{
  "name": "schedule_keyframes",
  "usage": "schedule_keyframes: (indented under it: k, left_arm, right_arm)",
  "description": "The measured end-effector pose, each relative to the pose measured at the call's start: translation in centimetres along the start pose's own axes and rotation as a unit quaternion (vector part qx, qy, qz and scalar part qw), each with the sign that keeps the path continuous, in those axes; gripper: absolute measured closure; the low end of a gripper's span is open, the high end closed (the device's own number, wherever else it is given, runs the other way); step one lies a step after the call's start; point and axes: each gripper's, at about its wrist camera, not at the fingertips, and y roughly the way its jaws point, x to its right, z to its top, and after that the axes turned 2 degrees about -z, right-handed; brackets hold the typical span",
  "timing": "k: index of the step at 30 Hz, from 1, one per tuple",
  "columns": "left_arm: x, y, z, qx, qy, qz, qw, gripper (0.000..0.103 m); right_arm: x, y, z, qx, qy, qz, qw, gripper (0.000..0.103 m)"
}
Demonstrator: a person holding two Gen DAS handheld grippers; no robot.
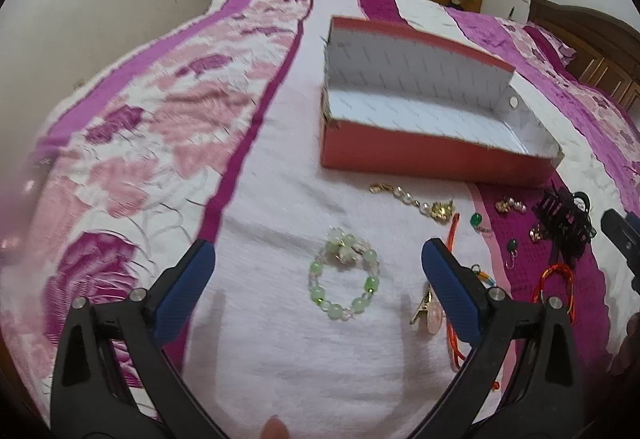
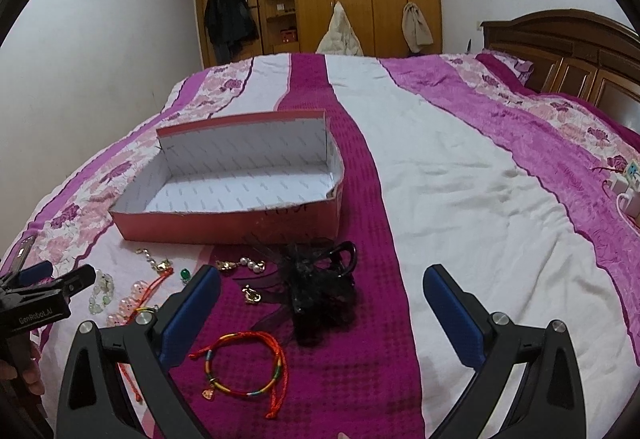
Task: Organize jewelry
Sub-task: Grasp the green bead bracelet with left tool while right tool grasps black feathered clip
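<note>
One red box (image 2: 224,227), one green bead bracelet (image 1: 344,279), one black hair clip (image 2: 320,287).

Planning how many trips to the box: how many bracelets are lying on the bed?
3: a green bead bracelet between the left gripper's open fingers, a pearl bracelet nearer the box, and a red cord bracelet by the right gripper. Others may be hidden.

Ahead of the left claw (image 1: 318,267) only the green bead bracelet (image 1: 344,281) lies on bare bedspread (image 1: 280,179); a gold clip (image 1: 424,305) apparently crowds its right finger; the red box (image 1: 400,159) blocks farther on.
</note>
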Motion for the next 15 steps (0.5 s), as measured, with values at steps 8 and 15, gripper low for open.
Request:
schedule_keyframes:
  k: [8, 15]
  left_arm:
    - [0.0, 2.7, -0.6, -0.042, -0.006, -0.014, 0.9990, 0.028]
    - [-0.5, 3.2, -0.7, -0.043, -0.008, -0.021, 0.9988, 0.033]
  right_arm:
    - [0.2, 3.5, 0.1, -0.062, -0.007, 0.009, 0.998, 0.000]
    - [-0.1, 5.8, 0.3, -0.087, -0.011, 0.019, 0.996, 0.001]
